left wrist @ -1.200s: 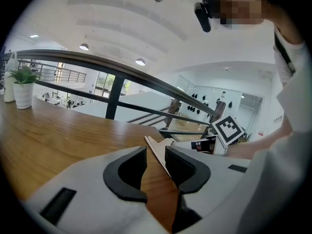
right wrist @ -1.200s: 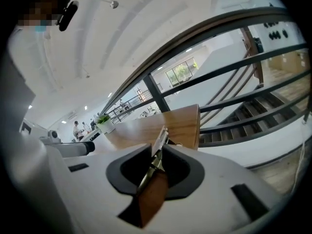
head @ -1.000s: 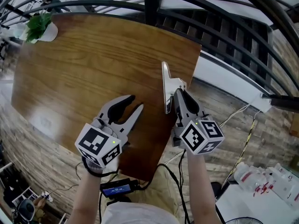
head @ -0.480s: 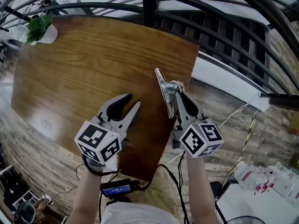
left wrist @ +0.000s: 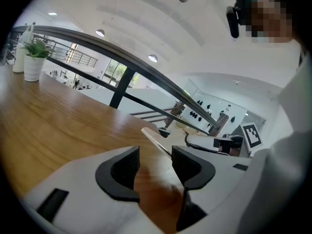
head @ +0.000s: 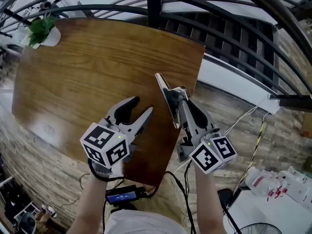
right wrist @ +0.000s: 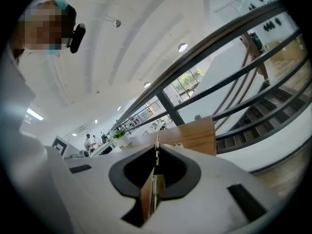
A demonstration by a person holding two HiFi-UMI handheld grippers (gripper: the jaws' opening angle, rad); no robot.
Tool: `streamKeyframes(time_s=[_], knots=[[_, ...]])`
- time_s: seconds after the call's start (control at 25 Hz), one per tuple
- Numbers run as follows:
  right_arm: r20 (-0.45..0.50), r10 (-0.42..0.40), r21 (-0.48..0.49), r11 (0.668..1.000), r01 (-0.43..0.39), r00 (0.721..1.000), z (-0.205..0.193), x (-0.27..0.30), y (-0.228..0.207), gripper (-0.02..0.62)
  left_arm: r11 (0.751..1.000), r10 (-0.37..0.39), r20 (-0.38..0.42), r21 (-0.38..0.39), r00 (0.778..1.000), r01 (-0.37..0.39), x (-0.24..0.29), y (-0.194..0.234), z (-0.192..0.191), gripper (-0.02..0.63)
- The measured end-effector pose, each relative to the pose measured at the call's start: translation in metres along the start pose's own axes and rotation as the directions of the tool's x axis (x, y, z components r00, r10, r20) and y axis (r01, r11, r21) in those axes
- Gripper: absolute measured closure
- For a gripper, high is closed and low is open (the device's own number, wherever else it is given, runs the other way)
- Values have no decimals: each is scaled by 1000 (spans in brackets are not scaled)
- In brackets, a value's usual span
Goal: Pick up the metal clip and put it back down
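Currently the right gripper point(head: 181, 100) pinches the metal clip point(head: 165, 94) edge-on, jaws nearly closed on it, tilted over the table's point(head: 87, 67) right edge, prob. for an easy set-down. Left gripper point(head: 141, 108), over the table's near side, is opening w/ nothing between.

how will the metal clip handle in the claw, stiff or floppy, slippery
Probably stiff: the metal clip sticks out straight from the right claw, unsagging. Its shiny faces look slippery, so it might pivot. Thin and flat, likely light.
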State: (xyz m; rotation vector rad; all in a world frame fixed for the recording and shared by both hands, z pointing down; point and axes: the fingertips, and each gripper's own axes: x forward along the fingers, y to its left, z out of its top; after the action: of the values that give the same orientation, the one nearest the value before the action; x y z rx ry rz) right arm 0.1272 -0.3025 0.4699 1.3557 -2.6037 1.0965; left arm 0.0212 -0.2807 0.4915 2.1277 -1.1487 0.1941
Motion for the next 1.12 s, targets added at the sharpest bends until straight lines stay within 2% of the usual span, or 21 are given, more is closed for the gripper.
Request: streamKeyframes(time_s=[0.2,0.44,1.0,1.12], knots=[[30,39,-5,999,-38,999,5,-18,25,569,998,-54,-10,-23,999,54,-8,-15,-2,382],[53,83,-18,996,-82,995,-2,-41,78,569,984,-160,-2,-80,987,160,-44,-39,-4,380],[109,176,-46,984,-172,978,-13,-88,176,569,952,-288,55,-91,956,292,-127,-70,7,380],[116,187,-57,982,-181,975,-15,-99,196,569,950,-300,67,-64,951,304,-147,-77,11,379]])
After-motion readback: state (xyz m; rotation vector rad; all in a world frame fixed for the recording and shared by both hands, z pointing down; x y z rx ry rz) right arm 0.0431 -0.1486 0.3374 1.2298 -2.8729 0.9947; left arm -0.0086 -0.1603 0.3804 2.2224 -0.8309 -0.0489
